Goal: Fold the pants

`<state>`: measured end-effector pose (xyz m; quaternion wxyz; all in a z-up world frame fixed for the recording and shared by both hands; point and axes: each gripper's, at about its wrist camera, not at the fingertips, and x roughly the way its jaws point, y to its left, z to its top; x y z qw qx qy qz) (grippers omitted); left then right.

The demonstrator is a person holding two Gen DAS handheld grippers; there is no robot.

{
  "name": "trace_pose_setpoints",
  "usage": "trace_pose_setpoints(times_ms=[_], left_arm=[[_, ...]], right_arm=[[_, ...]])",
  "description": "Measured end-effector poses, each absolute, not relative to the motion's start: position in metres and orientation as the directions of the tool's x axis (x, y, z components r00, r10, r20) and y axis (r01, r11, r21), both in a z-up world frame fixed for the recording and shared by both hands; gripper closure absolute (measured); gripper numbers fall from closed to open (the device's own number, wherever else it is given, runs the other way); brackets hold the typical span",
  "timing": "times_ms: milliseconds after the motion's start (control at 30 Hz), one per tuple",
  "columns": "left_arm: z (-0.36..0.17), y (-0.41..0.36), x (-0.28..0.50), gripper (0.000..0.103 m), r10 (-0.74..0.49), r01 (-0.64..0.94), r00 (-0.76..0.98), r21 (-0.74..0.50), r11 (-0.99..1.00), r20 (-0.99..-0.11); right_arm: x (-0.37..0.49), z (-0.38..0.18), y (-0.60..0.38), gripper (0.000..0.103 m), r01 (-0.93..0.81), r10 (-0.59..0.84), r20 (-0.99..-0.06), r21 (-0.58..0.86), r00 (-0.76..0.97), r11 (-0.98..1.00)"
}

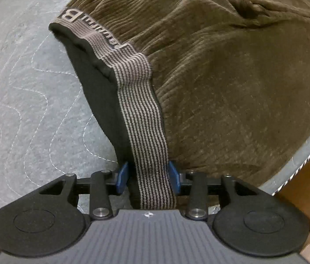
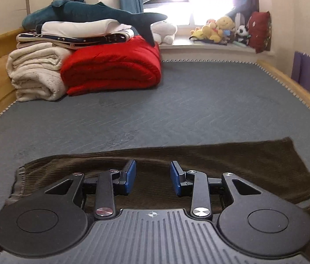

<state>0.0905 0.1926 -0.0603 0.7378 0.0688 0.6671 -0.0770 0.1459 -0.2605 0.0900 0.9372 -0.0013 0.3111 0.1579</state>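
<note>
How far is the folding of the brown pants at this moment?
Done: the pants lie as a long flat band across the grey mattress. In hand: the striped waistband runs between the left gripper fingers, which stand apart and do not appear to clamp it. The right gripper is open and empty above the cloth. Left: probably the crosswise folds.

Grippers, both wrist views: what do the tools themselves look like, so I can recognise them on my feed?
The left gripper and right gripper look alike: a dark grey ribbed body with a small compass-like mark, two round black discs at the sides, black linkage arms with silver pivot pins, and black fingers with blue pads. No cables, hands or sleeves are in view.
</note>
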Motion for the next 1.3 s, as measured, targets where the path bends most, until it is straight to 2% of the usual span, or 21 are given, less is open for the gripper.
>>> trace_pose_setpoints(times_ms=[133,267,333,367,433,467,600,1067,1300], left_arm=[[-0.042,0.201,0.099,0.059,-0.043,0.167,0.173,-0.014,0.986,-0.984],[-0.009,0.22,0.116,0.056,-0.118,0.036,0.331,-0.112,0.993,-0.936],[-0.002,0.232,0.127,0.052,-0.095,-0.032,0.384,-0.116,0.993,-0.919],[0.001,0.239,0.133,0.046,-0.054,-0.084,0.408,-0.096,0.992,-0.911],[0.007,0.254,0.14,0.039,0.051,-0.198,0.44,-0.041,0.979,-0.897],[0.009,0.265,0.145,0.039,0.077,-0.264,0.451,-0.05,0.963,-0.889],[0.004,0.298,0.159,0.039,0.057,-0.407,0.449,-0.148,0.901,-0.892],[-0.042,0.287,0.207,0.031,0.078,-0.471,0.405,-0.135,0.872,-0.911],[-0.065,0.295,0.225,0.026,0.037,-0.481,0.391,-0.17,0.86,-0.92]], right_arm=[[0.156,0.08,-0.266,0.067,-0.25,0.282,-0.598,0.138,0.751,0.958],[0.162,0.075,-0.275,0.065,-0.228,0.287,-0.6,0.174,0.746,0.958],[0.164,0.072,-0.278,0.062,-0.22,0.274,-0.602,0.163,0.75,0.962],[0.165,0.071,-0.279,0.062,-0.217,0.271,-0.604,0.162,0.75,0.963],[0.167,0.068,-0.283,0.061,-0.211,0.267,-0.609,0.163,0.747,0.964],[0.168,0.067,-0.284,0.061,-0.21,0.264,-0.613,0.161,0.744,0.964],[0.169,0.064,-0.289,0.061,-0.207,0.26,-0.618,0.157,0.742,0.966],[0.181,0.057,-0.298,0.059,-0.157,0.249,-0.633,0.199,0.733,0.967],[0.186,0.055,-0.284,0.059,-0.197,0.258,-0.64,0.167,0.723,0.966]])
